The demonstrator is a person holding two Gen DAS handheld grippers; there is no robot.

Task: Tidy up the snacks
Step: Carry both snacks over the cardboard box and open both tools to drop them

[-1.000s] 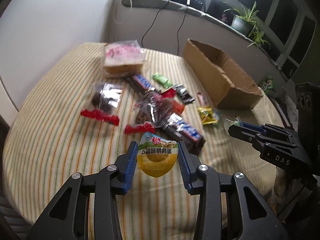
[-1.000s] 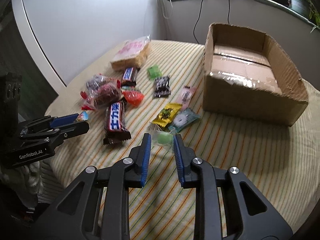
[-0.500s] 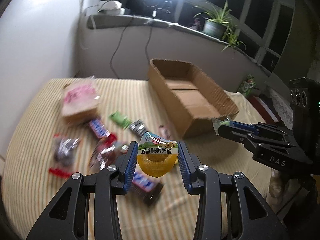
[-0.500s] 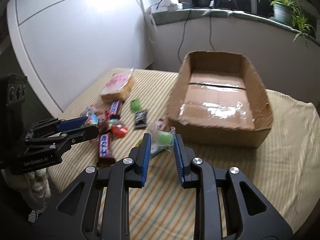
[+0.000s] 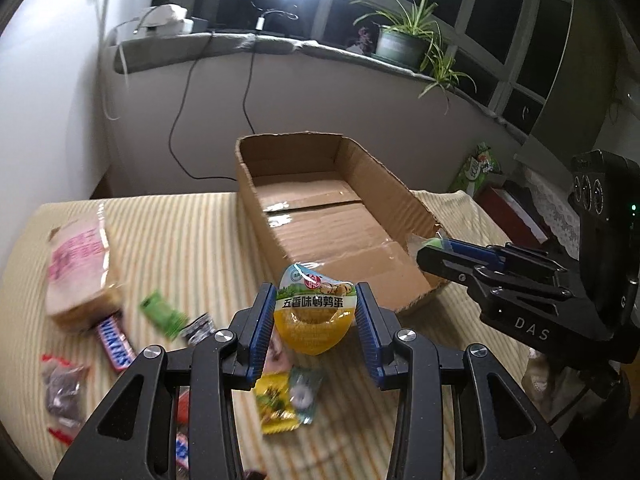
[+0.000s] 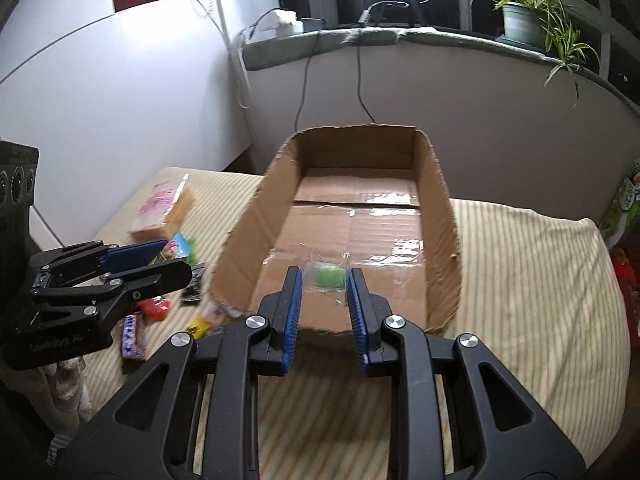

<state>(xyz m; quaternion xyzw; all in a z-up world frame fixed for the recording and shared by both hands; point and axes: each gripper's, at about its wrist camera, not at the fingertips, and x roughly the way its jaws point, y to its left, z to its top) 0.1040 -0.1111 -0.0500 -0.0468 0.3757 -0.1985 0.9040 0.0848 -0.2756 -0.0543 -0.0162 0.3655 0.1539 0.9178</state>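
1. While the left gripper [image 5: 316, 320] hangs above the striped cloth [image 5: 192, 240] in the left wrist view, its blue pads are clamped on both sides of a yellow egg cup [image 5: 315, 312]. The cup faces the camera with its printed lid end up and its rounded yellow end down, so its long axis runs up and down between the pads.
2. Beyond the cup lies the box [image 5: 280, 240], open side up, its long axis running away and to the left; the floor that shows holds nothing but shiny tape.
3. On the cloth left of the box lie a bread pack [image 5: 80, 268], a green sachet [image 5: 162, 314], a Snickers bar [image 5: 116, 344] and a dark bagged snack [image 5: 62, 390]; a yellow packet [image 5: 276, 404] lies under the gripper.
4. At right in the same view, the right gripper [image 5: 430, 246] reaches over the box's near right corner, a green wrapped piece at its tip.
5. From the right wrist view, the right gripper [image 6: 324, 280] is clamped on a clear wrapper with a green candy [image 6: 330, 276] inside, held above the near end of the box [image 6: 448, 216].
6. That box's long axis points straight away from the camera.
7. At left, the left gripper [image 6: 172, 256] holds the cup [image 6: 176, 247] over the loose snacks.
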